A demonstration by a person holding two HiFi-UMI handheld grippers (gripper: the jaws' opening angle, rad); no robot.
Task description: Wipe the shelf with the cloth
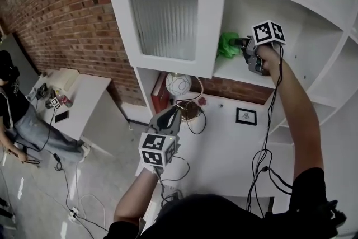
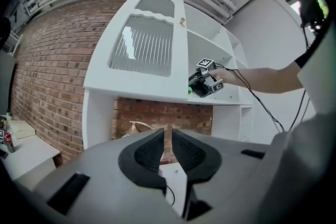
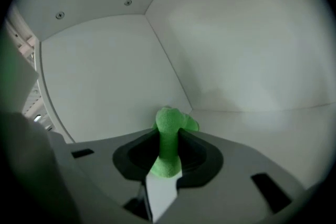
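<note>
My right gripper (image 1: 241, 45) reaches into the white cabinet and is shut on a green cloth (image 1: 227, 45), which rests on the white shelf (image 1: 238, 72) beside the open glass door. In the right gripper view the green cloth (image 3: 168, 139) is pinched upright between the jaws of my right gripper (image 3: 168, 145), with the shelf's (image 3: 262, 128) bare floor and back corner beyond. My left gripper (image 1: 170, 118) hangs lower, over the desk, shut with nothing between its jaws. In the left gripper view my left gripper (image 2: 168, 150) points up at the cabinet, where the right gripper (image 2: 198, 84) shows small.
The open cabinet door (image 1: 168, 14) with ribbed glass stands left of the cloth. Below lie a white desk (image 1: 224, 143), a globe lamp (image 1: 178, 84), a red book (image 1: 160, 95), a small framed picture (image 1: 246, 116) and cables. A person (image 1: 14, 115) sits at far left by a brick wall.
</note>
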